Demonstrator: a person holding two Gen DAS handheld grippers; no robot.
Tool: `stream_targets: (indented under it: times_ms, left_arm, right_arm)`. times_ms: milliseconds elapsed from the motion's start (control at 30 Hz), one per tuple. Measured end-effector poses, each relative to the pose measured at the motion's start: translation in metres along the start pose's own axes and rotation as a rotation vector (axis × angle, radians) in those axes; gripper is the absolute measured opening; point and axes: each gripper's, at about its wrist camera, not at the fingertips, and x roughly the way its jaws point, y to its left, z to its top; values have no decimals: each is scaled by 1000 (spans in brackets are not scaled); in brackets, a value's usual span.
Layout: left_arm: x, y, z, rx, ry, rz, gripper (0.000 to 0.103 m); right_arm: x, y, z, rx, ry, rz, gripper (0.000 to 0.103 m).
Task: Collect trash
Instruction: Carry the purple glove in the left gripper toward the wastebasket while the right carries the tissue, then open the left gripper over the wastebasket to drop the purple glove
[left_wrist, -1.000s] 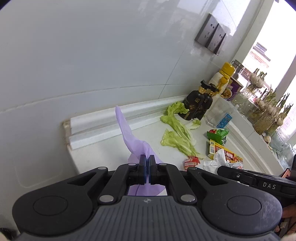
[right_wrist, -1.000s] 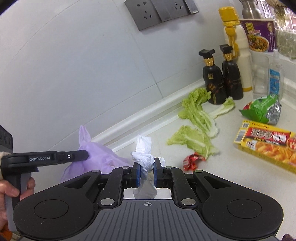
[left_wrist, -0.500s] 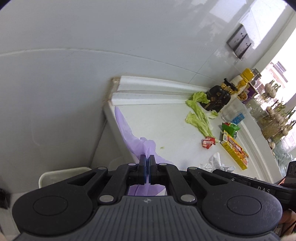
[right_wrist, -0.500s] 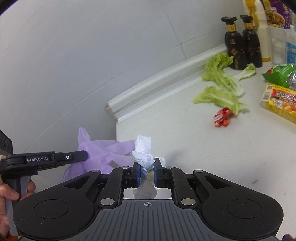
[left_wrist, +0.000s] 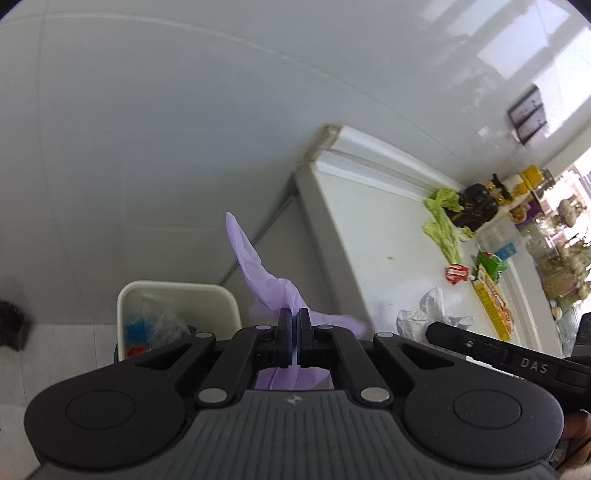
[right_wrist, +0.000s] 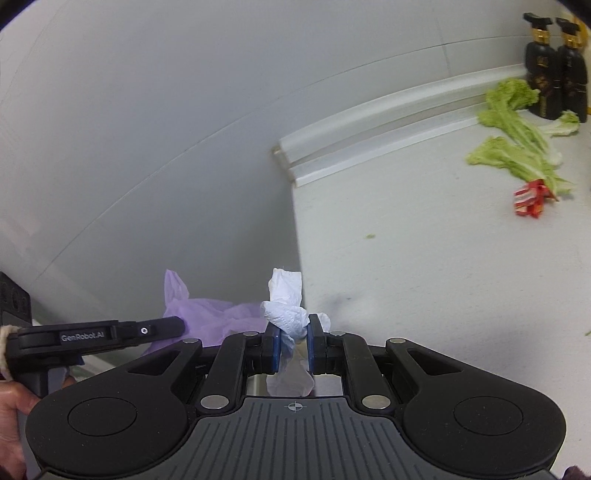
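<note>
My left gripper (left_wrist: 294, 328) is shut on a crumpled purple plastic bag (left_wrist: 266, 280), held off the left end of the counter, above and right of a white trash bin (left_wrist: 177, 299) on the floor. The bag also shows in the right wrist view (right_wrist: 218, 317). My right gripper (right_wrist: 291, 332) is shut on a wad of white tissue (right_wrist: 286, 302), held at the counter's left edge. The tissue also shows in the left wrist view (left_wrist: 424, 314). Lettuce leaves (right_wrist: 517, 151) and a red wrapper (right_wrist: 530, 197) lie on the white counter (right_wrist: 424, 266).
Two black bottles (right_wrist: 554, 85) stand at the back wall. A yellow food box (left_wrist: 493, 302), a green packet (left_wrist: 489, 260) and more bottles sit further right along the counter. The bin holds plastic and coloured scraps. A tiled wall lies behind.
Both grippers have moved left, off the counter's end, carrying the purple bag and the tissue. The trash bin has come fully into the left wrist view.
</note>
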Motion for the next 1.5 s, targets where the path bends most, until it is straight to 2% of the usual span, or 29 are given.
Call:
stream_targets:
  times_ms: [333, 600, 900, 1133, 1167, 1300, 1367, 1500]
  left_arm:
    - [12, 44, -16, -97, 37, 75, 1]
    - [54, 82, -31, -147, 117, 156, 2]
    - [111, 101, -39, -111, 151, 164, 2]
    - [141, 117, -43, -80, 168, 201, 3]
    - [144, 119, -44, -77, 165, 206, 4]
    - [149, 129, -48, -90, 174, 218, 26]
    - [151, 133, -49, -93, 181, 224, 29]
    - [150, 137, -53, -97, 181, 232, 44]
  right_arm:
    - [30, 38, -16, -108, 115, 17, 12]
    - [64, 62, -26, -186, 221, 8, 12]
    - [113, 78, -24, -212, 294, -37, 12]
    - [152, 81, -23, -200, 343, -95, 12]
    - [163, 81, -19, -197, 352, -100, 12]
    - [179, 78, -20, -185, 382, -128, 12]
    - [187, 76, -19, -176, 394, -139, 12]
    - [200, 75, -20, -156, 423, -160, 12]
